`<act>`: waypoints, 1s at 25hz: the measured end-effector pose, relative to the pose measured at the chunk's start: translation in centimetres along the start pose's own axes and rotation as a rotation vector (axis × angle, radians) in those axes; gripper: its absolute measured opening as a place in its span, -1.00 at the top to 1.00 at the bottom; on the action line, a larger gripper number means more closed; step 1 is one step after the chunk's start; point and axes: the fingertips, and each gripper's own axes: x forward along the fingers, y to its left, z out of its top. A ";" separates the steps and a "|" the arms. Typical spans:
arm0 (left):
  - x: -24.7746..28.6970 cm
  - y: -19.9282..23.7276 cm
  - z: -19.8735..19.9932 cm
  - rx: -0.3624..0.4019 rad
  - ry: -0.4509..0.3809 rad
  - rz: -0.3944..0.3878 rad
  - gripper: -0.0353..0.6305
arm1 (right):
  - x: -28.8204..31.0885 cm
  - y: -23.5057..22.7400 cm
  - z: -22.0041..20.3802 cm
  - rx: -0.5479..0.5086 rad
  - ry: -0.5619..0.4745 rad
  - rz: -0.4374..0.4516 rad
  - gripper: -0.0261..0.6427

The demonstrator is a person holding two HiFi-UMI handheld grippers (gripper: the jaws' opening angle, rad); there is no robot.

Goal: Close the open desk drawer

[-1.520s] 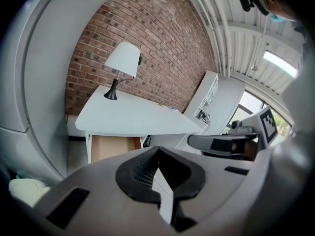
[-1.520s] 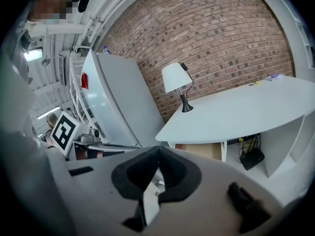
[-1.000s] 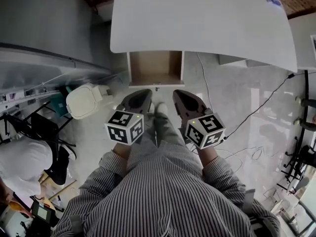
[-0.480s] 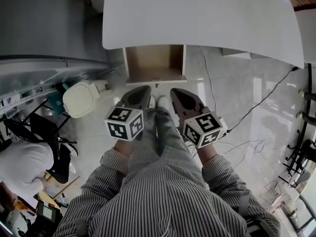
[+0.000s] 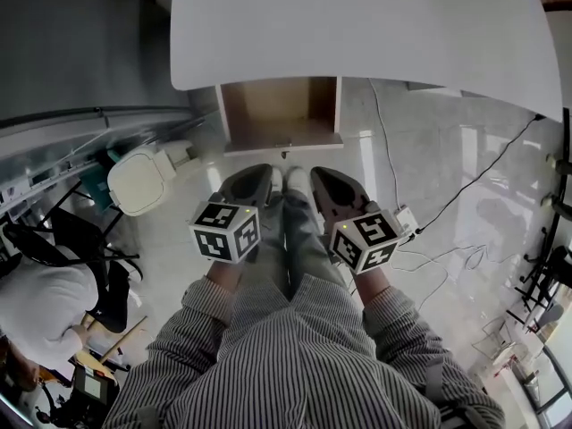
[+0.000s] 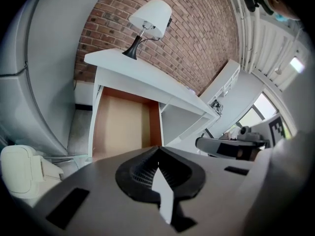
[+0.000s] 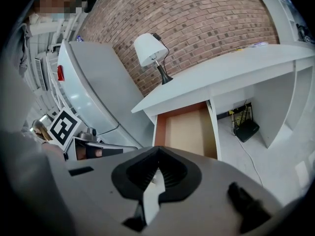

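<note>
The desk drawer (image 5: pixel 280 114) stands pulled out from under the left part of the white desk (image 5: pixel 357 25), its front edge towards the person and its wood-coloured bottom in plain sight; in the left gripper view the drawer (image 6: pixel 120 127) lies ahead and a little left of the jaws, in the right gripper view the drawer (image 7: pixel 189 132) lies ahead and a little right.

The left gripper (image 5: pixel 261 168) and the right gripper (image 5: pixel 316 172) are held side by side in front of the person's striped shirt (image 5: pixel 295 356), both aimed at the drawer front and both apart from it; neither touches the drawer or the desk.

The left gripper (image 6: pixel 158 149) has its jaws drawn together with the tips meeting and nothing between them; the right gripper (image 7: pixel 158 149) has its jaws pressed together likewise, clamped on nothing.

A white table lamp (image 6: pixel 150 18) stands on the far left end of the desk top against the brick wall (image 6: pixel 197 33); the lamp (image 7: pixel 150 50) shows above the drawer in the right gripper view too.

A pale lidded bin (image 5: pixel 138 181) sits on the floor left of the drawer; a black router (image 7: pixel 246 130) sits on the floor under the desk, right of the drawer; a dark cable (image 5: pixel 465 195) runs across the floor on the right.
</note>
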 end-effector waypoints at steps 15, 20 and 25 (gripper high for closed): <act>3.4 3.4 -4.2 -0.041 0.057 0.041 0.86 | 3.5 -3.2 -4.1 0.040 0.054 -0.024 0.87; 4.8 4.5 -5.2 -0.070 0.059 0.040 0.86 | 4.2 -5.7 -5.0 0.084 0.035 -0.077 0.87; 5.8 5.9 -6.3 -0.055 0.058 0.074 0.86 | 4.9 -7.0 -6.4 0.039 0.040 -0.102 0.87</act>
